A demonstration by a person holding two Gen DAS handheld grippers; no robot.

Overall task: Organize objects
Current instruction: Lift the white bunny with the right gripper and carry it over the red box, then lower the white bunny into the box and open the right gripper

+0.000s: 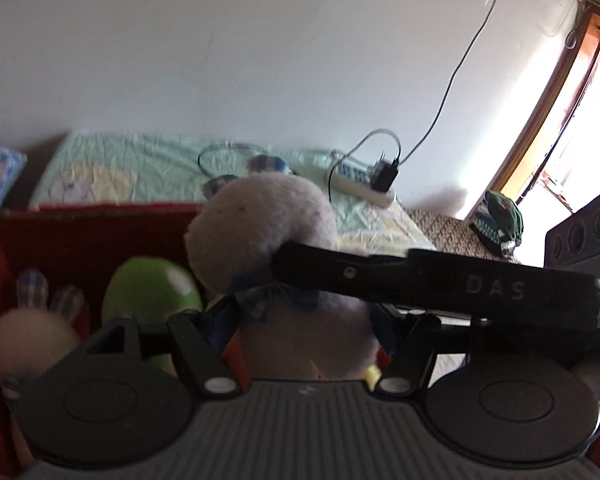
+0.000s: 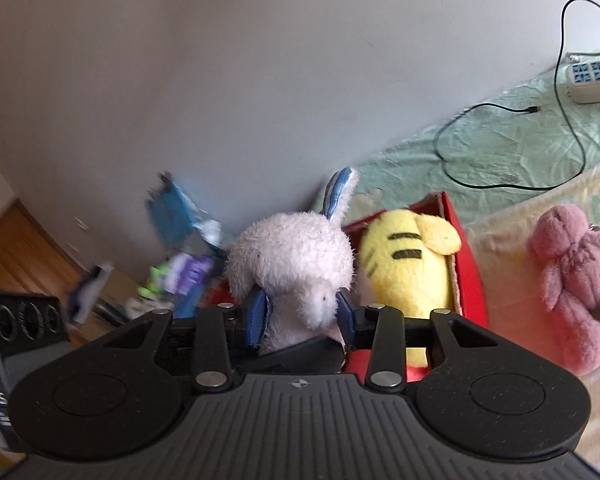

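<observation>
Two plush toys sit low in the red box [image 1: 80,240] in the left wrist view: a small white rabbit [image 1: 28,332] with checked ears at eight o'clock and a green toy [image 1: 152,292] just beside it toward the centre. The left gripper [image 1: 296,328] is closed on a larger grey-white plush rabbit [image 1: 260,228], its blue pads pressed in below the head, the toy rising upright at the middle of the frame. A black bar marked "DAS" [image 1: 440,288] crosses from three o'clock and touches the rabbit's neck. Behind, a pale green bedsheet [image 1: 140,160] carries a white power strip [image 1: 360,184] at one o'clock.

In the right wrist view, the right gripper [image 2: 300,316] is likewise clamped on the plush rabbit [image 2: 292,260], blue pads [image 2: 258,320] on either side of its body, one striped ear up at twelve o'clock. Just right of it a yellow striped plush [image 2: 408,264] lies in the red box [image 2: 468,264]. A pink plush [image 2: 576,276] rests on the bedding at three o'clock, apart from the box. Blurred clutter lies at nine o'clock.
</observation>
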